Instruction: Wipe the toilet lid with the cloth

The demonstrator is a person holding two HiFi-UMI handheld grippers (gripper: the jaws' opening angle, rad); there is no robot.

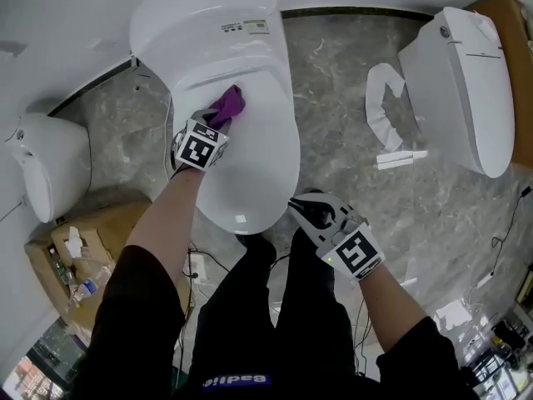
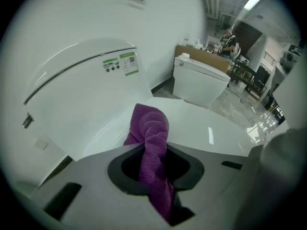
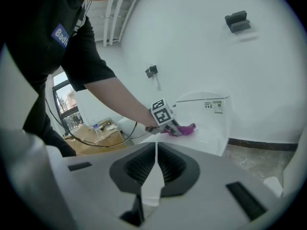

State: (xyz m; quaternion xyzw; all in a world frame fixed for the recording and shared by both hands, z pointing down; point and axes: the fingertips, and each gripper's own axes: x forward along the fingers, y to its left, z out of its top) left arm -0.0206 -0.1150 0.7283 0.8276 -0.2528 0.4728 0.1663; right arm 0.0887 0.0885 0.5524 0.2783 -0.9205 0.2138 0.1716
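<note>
A white toilet with its lid [image 1: 250,152] down stands at the middle of the head view. My left gripper [image 1: 218,122] is shut on a purple cloth [image 1: 228,105], which presses on the rear part of the lid near the tank [image 1: 208,15]. In the left gripper view the cloth [image 2: 152,143] runs between the jaws and bunches on the lid [image 2: 216,128]. My right gripper [image 1: 306,209] hangs shut and empty just off the lid's front right edge. The right gripper view shows the left gripper [image 3: 177,130] with the cloth [image 3: 188,129] on the lid.
A second toilet [image 1: 466,86] stands at the right, with white foam pieces [image 1: 385,111] on the grey marble floor. Another white fixture [image 1: 50,165] and a cardboard box [image 1: 75,252] with bottles sit at the left. Cables lie by the person's legs.
</note>
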